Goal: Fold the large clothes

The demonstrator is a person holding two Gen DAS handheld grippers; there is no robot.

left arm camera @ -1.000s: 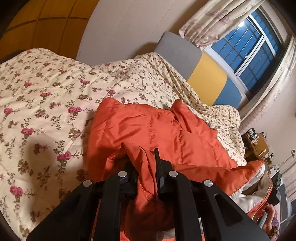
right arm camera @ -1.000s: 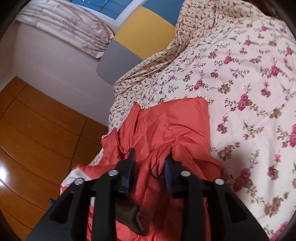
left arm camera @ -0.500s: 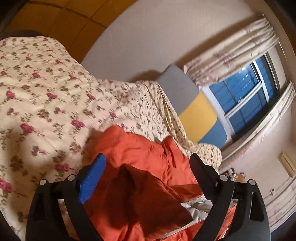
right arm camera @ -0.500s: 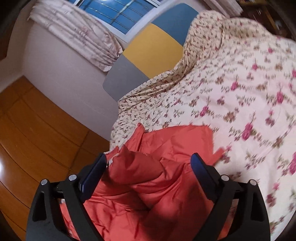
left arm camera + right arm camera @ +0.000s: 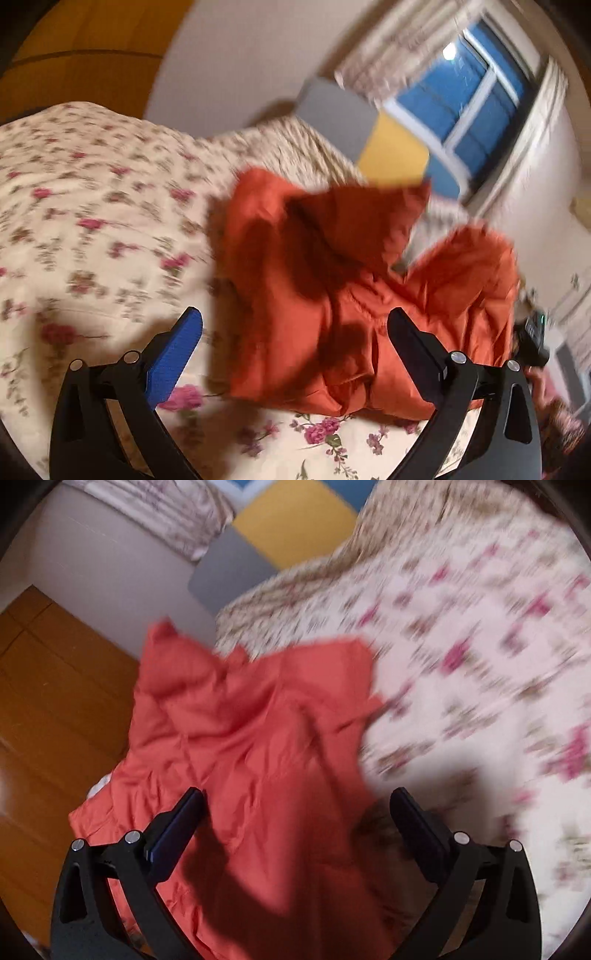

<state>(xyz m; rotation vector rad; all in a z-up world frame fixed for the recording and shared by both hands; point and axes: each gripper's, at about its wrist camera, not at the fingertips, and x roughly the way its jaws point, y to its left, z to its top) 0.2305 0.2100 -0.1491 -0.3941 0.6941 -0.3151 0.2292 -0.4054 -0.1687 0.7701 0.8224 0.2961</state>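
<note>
An orange padded jacket (image 5: 332, 295) lies crumpled on the floral bedspread (image 5: 92, 221), one corner sticking up. My left gripper (image 5: 295, 326) hovers just short of it, jaws opening wide. The pads touch no cloth, and the jacket shows beyond the gap. In the right wrist view the same jacket (image 5: 251, 746) hangs over the bed's edge toward the wooden floor (image 5: 55, 701). My right gripper (image 5: 295, 806) is above it, jaws also opening wide, with the cloth under the gap and nothing pinched. Both views are blurred by motion.
A grey, yellow and blue headboard (image 5: 369, 136) stands behind the bed under a curtained window (image 5: 461, 92). A person's hand (image 5: 543, 384) with a dark device shows at the right edge of the left wrist view. The bedspread (image 5: 480, 664) stretches to the right.
Both grippers were shut on folds of the orange jacket a second ago. They have let go and spread wide, and the jacket has dropped onto the bed. Both views have shifted.
</note>
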